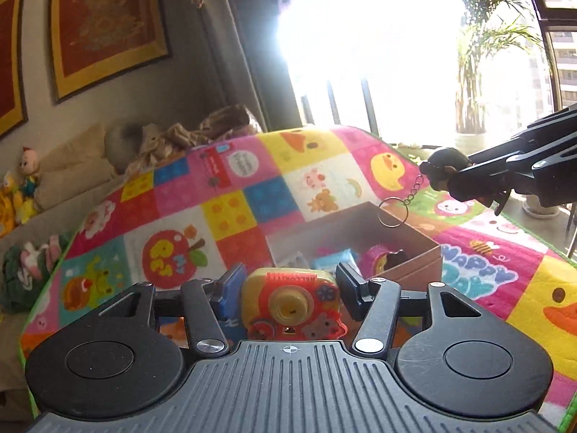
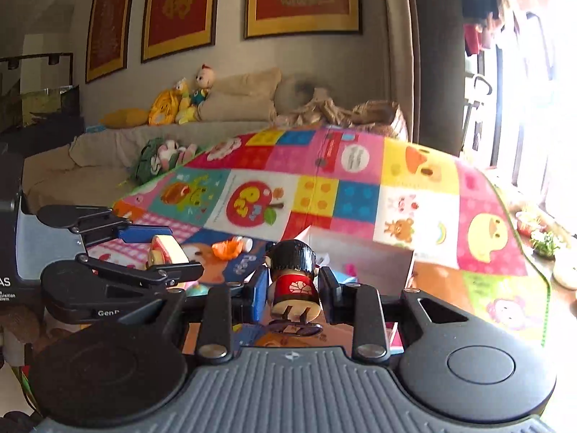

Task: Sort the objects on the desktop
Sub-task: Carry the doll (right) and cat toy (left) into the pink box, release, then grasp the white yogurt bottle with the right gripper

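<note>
My left gripper (image 1: 288, 288) is shut on a red and yellow toy camera (image 1: 291, 301), held above the near side of a brown cardboard box (image 1: 414, 269). The box holds a few small toys. My right gripper (image 2: 294, 281) is shut on a small wooden doll keychain (image 2: 294, 278) with a black head and red body. In the left wrist view that doll (image 1: 445, 166) hangs over the box's far right side, its chain and ring (image 1: 393, 213) dangling. The left gripper with the toy camera (image 2: 164, 250) shows at the left of the right wrist view.
The colourful cartoon play mat (image 1: 223, 213) covers the table. An orange toy (image 2: 227, 249) lies on it left of the box. A beige sofa (image 2: 108, 151) with plush toys stands behind. A bright window with a potted palm (image 1: 472, 72) is at the right.
</note>
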A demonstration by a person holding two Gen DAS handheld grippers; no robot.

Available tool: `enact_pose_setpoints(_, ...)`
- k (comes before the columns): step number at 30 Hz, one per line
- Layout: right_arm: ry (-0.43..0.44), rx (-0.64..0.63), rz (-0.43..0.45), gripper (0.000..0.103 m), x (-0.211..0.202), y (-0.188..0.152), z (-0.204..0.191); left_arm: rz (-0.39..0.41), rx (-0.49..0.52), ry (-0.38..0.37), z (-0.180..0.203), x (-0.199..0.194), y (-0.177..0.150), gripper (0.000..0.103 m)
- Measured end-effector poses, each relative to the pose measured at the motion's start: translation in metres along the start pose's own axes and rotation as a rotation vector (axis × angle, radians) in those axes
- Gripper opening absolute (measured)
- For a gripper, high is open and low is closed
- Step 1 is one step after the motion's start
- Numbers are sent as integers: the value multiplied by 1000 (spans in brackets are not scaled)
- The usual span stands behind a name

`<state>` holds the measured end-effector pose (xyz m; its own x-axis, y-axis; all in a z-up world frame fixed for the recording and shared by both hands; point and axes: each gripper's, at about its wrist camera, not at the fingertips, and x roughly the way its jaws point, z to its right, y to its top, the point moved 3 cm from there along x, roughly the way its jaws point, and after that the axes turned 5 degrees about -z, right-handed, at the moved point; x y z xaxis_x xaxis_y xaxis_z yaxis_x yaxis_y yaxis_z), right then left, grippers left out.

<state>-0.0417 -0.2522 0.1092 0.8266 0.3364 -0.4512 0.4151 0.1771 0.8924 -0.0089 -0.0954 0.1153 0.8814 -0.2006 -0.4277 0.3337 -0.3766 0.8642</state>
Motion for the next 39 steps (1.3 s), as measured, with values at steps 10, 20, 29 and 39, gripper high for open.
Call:
enact_pose_setpoints(10,-86,59,6,29,32,55,72,-6,-27,-58,2,89,54,61)
enact_pose_setpoints(20,-65,194,-77,39,160,58,136,-55,-156,-82,-16,183,79,60)
enact_pose_setpoints(29,-134,97,-105,58,146,3,121,-87,-207,-59,-37,179,52,90)
enact_pose_setpoints(39,-2,0,-118,67,156,23,45,-257,-260,69,-101,92,-87,100)
